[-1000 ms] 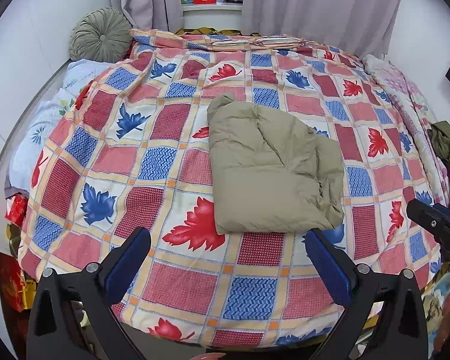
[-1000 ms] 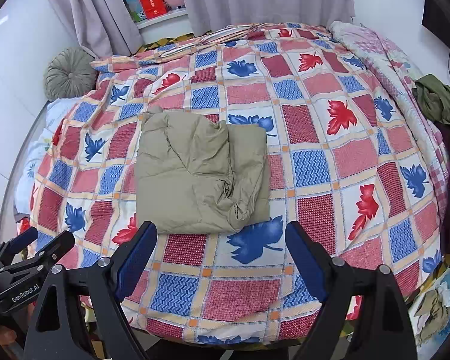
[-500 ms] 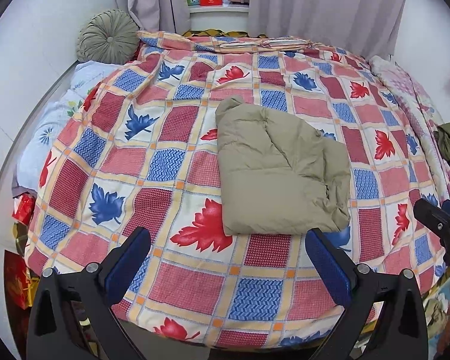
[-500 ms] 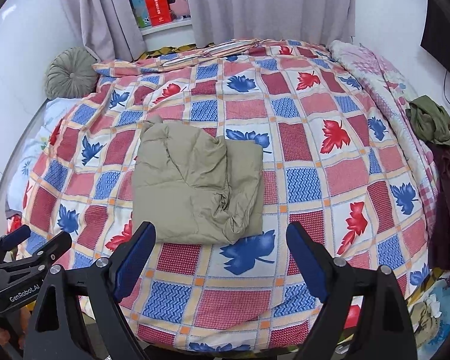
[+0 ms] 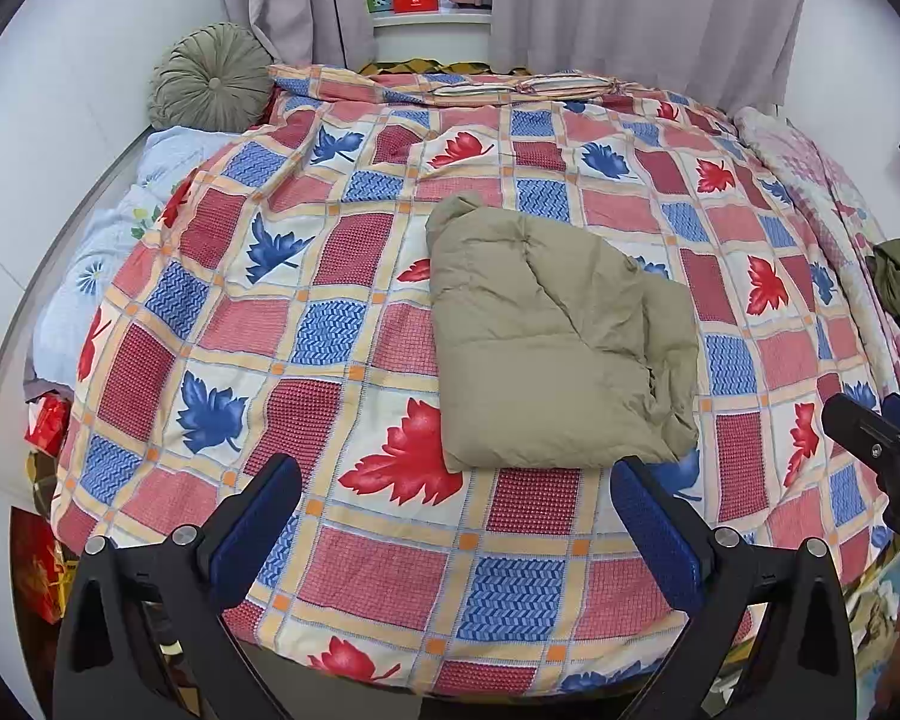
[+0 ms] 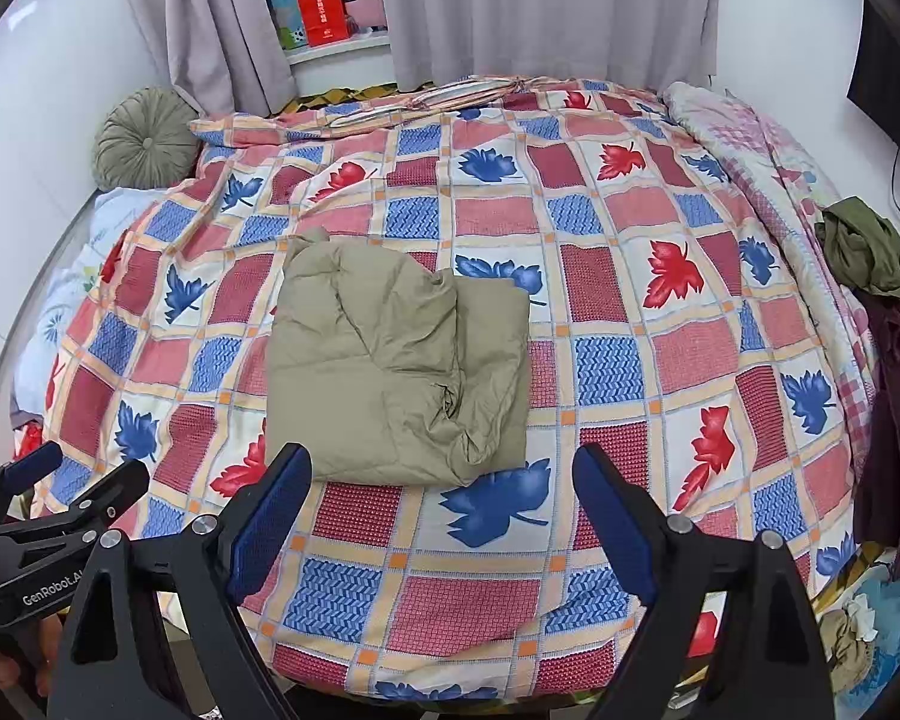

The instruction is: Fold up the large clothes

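Observation:
A khaki padded garment (image 5: pixel 546 342) lies folded into a rough square on the bed's leaf-patterned quilt (image 5: pixel 342 276); it also shows in the right wrist view (image 6: pixel 396 360). My left gripper (image 5: pixel 456 510) is open and empty, held above the bed's near edge, short of the garment. My right gripper (image 6: pixel 441 498) is open and empty, also near the front edge, its left finger (image 6: pixel 270 510) just in front of the garment's near corner. Each gripper shows at the edge of the other's view.
A round green cushion (image 5: pixel 210 84) leans on the wall at the back left. Other clothes (image 6: pixel 864 246) are heaped at the bed's right side. Curtains (image 6: pixel 546 0) and a windowsill with boxes (image 6: pixel 318 6) stand behind the bed. Clutter lies on the floor at both sides.
Both grippers have drawn back and up from the bed, so the garment and bed look smaller and farther. Both stay open. The garment has not moved.

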The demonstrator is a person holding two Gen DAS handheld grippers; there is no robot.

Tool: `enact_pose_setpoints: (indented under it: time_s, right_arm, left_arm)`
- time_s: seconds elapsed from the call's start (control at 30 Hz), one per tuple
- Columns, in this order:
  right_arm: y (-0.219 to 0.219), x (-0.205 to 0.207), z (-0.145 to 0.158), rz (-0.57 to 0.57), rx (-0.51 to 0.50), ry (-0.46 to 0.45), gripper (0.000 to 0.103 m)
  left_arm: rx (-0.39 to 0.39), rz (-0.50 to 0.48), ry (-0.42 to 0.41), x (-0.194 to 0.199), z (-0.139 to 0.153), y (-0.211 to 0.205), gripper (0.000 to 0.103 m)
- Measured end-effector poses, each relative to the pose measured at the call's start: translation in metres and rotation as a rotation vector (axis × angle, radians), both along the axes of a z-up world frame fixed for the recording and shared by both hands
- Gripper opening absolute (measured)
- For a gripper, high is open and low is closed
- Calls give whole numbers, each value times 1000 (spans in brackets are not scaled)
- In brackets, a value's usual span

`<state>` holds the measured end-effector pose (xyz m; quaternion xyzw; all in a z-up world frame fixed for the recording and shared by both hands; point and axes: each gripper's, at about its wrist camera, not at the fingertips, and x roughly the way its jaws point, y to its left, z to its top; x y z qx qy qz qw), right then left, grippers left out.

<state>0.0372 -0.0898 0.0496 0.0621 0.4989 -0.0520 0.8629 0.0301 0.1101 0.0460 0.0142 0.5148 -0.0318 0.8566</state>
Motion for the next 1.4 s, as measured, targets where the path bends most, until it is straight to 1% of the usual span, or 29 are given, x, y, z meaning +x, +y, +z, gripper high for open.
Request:
enact_pose_setpoints:
  time_s: [1.4]
  right_arm:
    - [0, 3, 1, 4, 2, 4, 91]
  left_arm:
    - [3, 3, 4, 1, 0, -3, 103]
